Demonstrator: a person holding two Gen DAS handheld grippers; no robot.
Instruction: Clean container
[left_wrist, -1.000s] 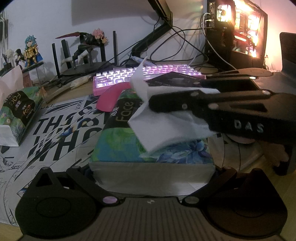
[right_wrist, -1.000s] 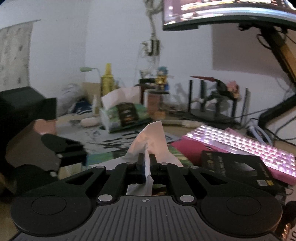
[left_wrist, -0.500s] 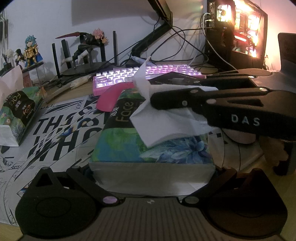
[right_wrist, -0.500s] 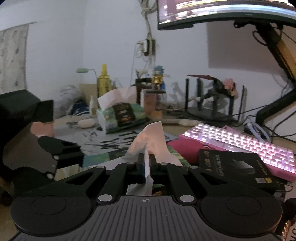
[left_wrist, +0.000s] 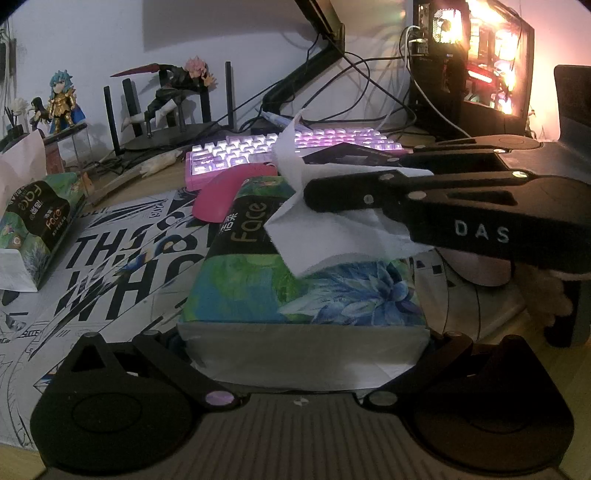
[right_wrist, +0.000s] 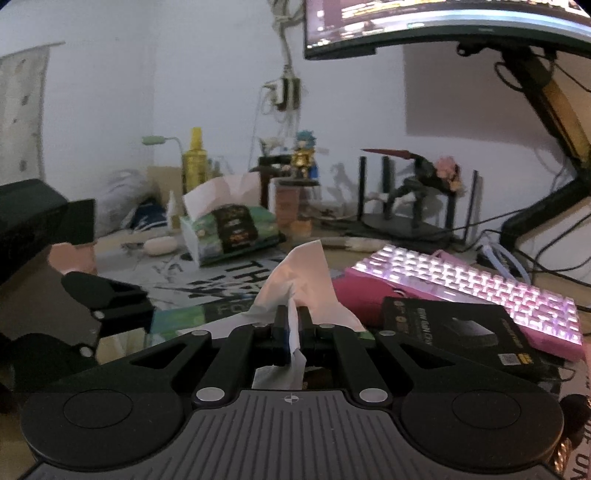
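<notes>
A green and blue floral tissue pack (left_wrist: 295, 295) lies on the printed desk mat (left_wrist: 110, 258). My left gripper (left_wrist: 306, 336) has its jaws spread wide around the pack's near end, one finger against each side. A white tissue (left_wrist: 332, 236) rises from the slot on top of the pack. Reaching in from the right, my right gripper (left_wrist: 310, 192) is shut on that tissue. In the right wrist view the tissue (right_wrist: 303, 273) is pinched between the closed jaws of the right gripper (right_wrist: 293, 317), and a left gripper finger (right_wrist: 107, 295) shows at the left.
A lit pink keyboard (left_wrist: 280, 147) and a pink mouse (left_wrist: 229, 192) lie just behind the pack. A black box (right_wrist: 454, 328) sits on the right. A second tissue pack (left_wrist: 33, 225), figurines (left_wrist: 62, 99) and a glowing PC case (left_wrist: 480, 66) line the desk's edges.
The tissue in my right gripper sits slightly higher above the pack than a second ago. The left gripper and the pack have not moved.
</notes>
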